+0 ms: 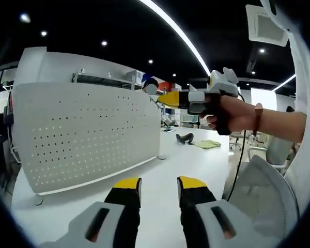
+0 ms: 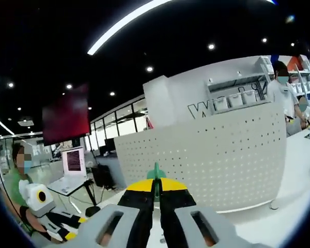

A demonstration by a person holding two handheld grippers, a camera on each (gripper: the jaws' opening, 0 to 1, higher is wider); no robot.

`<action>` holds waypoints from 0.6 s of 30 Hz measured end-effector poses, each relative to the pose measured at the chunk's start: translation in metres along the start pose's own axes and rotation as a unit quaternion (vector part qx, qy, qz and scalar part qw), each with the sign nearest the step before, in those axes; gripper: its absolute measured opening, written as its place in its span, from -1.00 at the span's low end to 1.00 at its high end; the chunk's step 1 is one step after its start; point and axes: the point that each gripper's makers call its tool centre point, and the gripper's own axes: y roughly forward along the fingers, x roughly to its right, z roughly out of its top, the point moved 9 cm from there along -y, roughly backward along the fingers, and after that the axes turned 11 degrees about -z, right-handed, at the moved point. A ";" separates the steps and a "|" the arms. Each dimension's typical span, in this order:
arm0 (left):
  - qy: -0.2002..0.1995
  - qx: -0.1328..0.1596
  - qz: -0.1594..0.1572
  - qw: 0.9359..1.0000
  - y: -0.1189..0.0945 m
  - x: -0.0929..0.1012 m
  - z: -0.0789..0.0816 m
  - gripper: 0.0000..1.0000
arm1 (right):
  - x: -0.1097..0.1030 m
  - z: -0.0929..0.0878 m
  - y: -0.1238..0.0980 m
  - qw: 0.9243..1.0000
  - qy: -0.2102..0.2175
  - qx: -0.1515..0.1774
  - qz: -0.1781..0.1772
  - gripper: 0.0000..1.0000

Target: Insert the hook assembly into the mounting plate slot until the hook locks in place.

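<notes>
The right gripper is clenched on a small green hook — light, rigid, easily twisted — facing the pegboard; the left gripper is released, holding nothing.

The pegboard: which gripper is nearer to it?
Right, it seems. The right gripper, holding a green hook, is raised toward the pegboard; the left gripper sits low over the table.
</notes>
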 end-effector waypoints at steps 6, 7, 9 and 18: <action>-0.009 0.016 0.014 1.000 -0.002 -0.005 0.006 -0.46 | -0.008 0.003 0.002 1.000 -0.001 0.005 0.012 -0.97; -0.008 0.020 0.015 1.000 -0.001 -0.007 0.009 -0.46 | -0.010 0.002 0.002 1.000 -0.001 0.005 0.013 -0.97; -0.005 0.026 0.015 1.000 0.002 -0.008 0.013 -0.47 | -0.014 0.001 0.001 1.000 -0.002 0.002 0.017 -0.97; 0.012 0.051 -0.012 0.999 0.023 -0.008 0.044 -0.58 | -0.027 -0.007 -0.007 0.999 0.016 -0.005 0.037 -0.97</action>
